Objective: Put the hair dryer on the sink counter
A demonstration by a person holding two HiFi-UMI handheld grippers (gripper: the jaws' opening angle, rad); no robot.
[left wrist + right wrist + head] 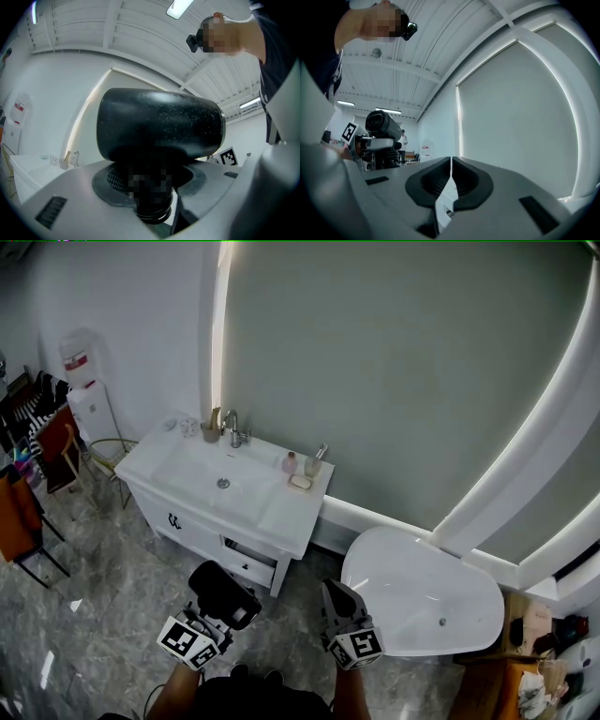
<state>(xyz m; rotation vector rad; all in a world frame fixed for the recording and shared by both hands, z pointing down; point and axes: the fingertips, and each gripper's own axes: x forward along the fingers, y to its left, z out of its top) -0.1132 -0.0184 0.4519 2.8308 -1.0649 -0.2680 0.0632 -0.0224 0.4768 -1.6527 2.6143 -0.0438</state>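
Observation:
A black hair dryer (225, 593) is held over the grey floor in front of the white sink counter (178, 455). My left gripper (221, 611) is shut on its handle, so the fat barrel (159, 124) stands above the jaws and fills the left gripper view. The handle (151, 197) sits between the two grey pads. My right gripper (341, 604) hovers beside it to the right, shut with nothing in it; its pads meet along a thin line (451, 177). The dryer (382, 124) also shows at the left of the right gripper view.
On the counter stand a faucet (232, 427), cups at the back left, a pink bottle (291, 463) and a soap dish (300, 482). A white bathtub (422, 601) lies to the right. Chairs (42, 465) and a water dispenser (84, 381) stand at the left.

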